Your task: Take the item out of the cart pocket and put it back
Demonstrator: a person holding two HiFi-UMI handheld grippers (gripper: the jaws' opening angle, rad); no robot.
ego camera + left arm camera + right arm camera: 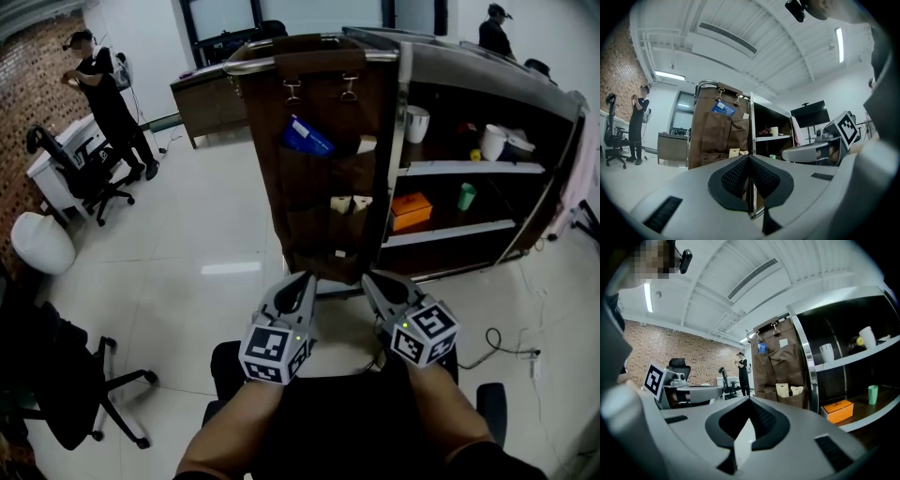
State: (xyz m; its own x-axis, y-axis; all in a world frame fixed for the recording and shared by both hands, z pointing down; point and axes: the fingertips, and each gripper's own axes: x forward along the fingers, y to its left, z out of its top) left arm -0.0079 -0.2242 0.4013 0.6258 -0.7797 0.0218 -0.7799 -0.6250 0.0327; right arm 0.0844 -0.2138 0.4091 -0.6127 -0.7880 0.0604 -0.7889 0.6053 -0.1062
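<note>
Floor [216, 234] of pale glossy tile lies open to the left of the cart [469, 70], with a black office chair [66, 384] at the near left and another chair [94, 178] and a standing person [108, 98] well apart by the brick wall. A cable [502, 345] trails on the tiles at the right.

A brown pocket organiser [319, 206] hangs by two clips from the cart's chrome top rail. Its right edge runs just beside a chrome upright, and its bottom hem ends just above the two tool tips in the head view. A blue packet [307, 136] sticks up tilted out of the upper pocket, with a small pale item [367, 143] beside it. Pale tags [349, 202] stand in a lower pocket.

The left tool [302, 277] and right tool [372, 277] point level at the organiser, side by side and apart from it. Each is clenched, pads meeting at the tips with nothing between them.

The cart's shelves carry a white cup [416, 123], an orange box [411, 210] and a green cup [466, 196].

The print on the blue packet is too small to read. The tool cubes bear only black-and-white square markers.
</note>
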